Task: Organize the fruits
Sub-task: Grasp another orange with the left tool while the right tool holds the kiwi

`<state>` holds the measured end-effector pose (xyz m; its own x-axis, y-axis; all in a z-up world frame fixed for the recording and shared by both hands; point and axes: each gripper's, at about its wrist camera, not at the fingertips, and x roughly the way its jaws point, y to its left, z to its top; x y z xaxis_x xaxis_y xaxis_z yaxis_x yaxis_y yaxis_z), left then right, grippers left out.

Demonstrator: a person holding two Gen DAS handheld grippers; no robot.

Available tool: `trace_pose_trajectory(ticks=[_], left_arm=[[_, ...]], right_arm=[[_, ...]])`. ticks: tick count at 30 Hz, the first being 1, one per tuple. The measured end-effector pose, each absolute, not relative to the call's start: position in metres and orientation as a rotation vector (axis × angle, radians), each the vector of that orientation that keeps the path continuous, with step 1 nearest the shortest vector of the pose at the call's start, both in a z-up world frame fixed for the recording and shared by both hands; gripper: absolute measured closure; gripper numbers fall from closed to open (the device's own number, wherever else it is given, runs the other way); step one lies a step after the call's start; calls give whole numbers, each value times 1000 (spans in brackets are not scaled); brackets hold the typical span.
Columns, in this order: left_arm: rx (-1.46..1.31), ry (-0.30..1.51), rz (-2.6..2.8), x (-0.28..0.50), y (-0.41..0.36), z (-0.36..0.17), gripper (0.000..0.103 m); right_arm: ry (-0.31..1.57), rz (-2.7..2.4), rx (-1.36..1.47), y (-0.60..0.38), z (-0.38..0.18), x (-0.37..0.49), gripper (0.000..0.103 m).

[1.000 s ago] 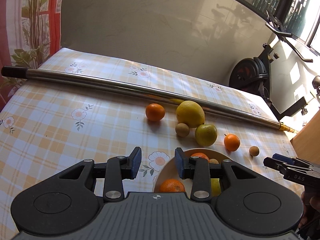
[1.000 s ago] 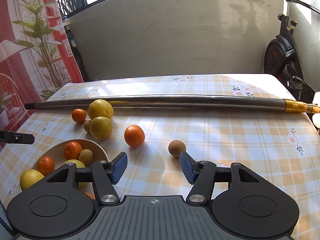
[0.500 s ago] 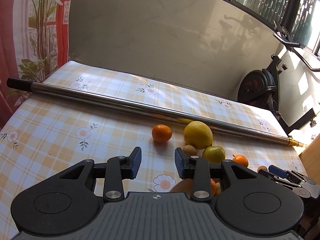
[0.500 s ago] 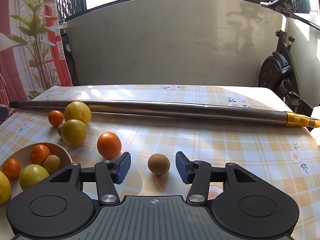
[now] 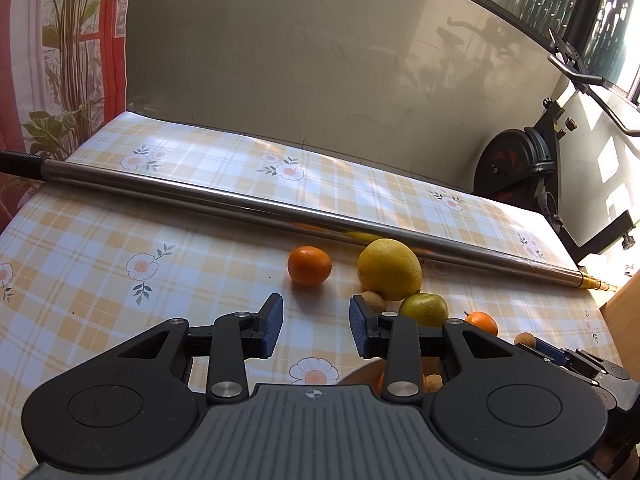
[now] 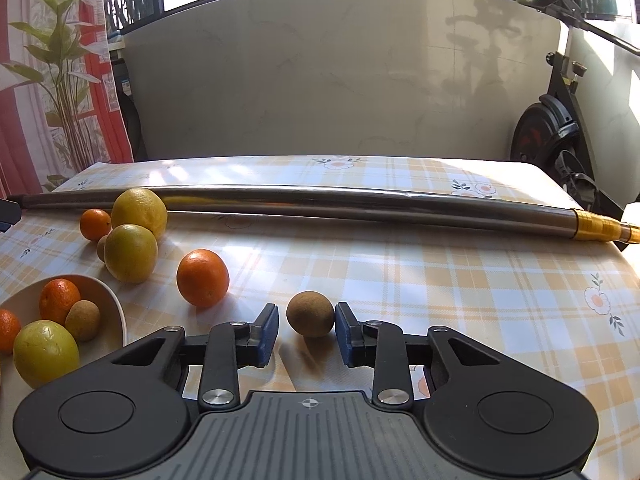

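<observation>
Checked yellow cloth is covering the table [image 6: 440, 280], with a long steel pole [image 6: 360, 200] lying across its far side and an exercise bike standing against the wall behind.

The change is happening at the right gripper [image 6: 306, 334]. A second ago its jaws were standing wide with the brown fruit [image 6: 310, 314] lying ahead of them. Now they are sitting low on the cloth and drawn in to the fruit's width, pinching it between the blue pads. The right pad is touching the skin, and the left pad is showing at most a sliver of gap. The fruit is resting on the cloth, just right of a loose orange [image 6: 203, 278] and well apart from the bowl [image 6: 116, 312].

The left gripper [image 5: 316, 330] is hanging over the near part of the table with its jaws partly parted and nothing between them, and they have not shifted. In its view the bowl is now slipping almost out of sight beneath the gripper body.

Judging by this, the pick is being completed and the carry to the bowl is coming next. The bowl is already holding several fruits, so the brown one is likely needing a gentle drop onto the pile. Four other fruits are waiting on the cloth by the pole.
</observation>
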<state>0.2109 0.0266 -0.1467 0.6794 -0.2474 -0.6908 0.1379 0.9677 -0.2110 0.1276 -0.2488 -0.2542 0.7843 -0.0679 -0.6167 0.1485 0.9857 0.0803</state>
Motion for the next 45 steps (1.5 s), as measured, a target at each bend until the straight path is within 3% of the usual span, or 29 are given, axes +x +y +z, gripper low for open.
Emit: trace_pose_trajectory(ticks=[13, 22, 45], left_arm=[[-214, 833, -205, 240, 24, -153, 65], [-458, 893, -158, 281, 35, -174, 65], [-460, 939, -116, 312, 15, -213, 64]], right_arm=[[620, -93, 183, -257, -253, 116, 79], [612, -90, 192, -258, -253, 114, 79], [630, -82, 180, -254, -254, 118, 79]])
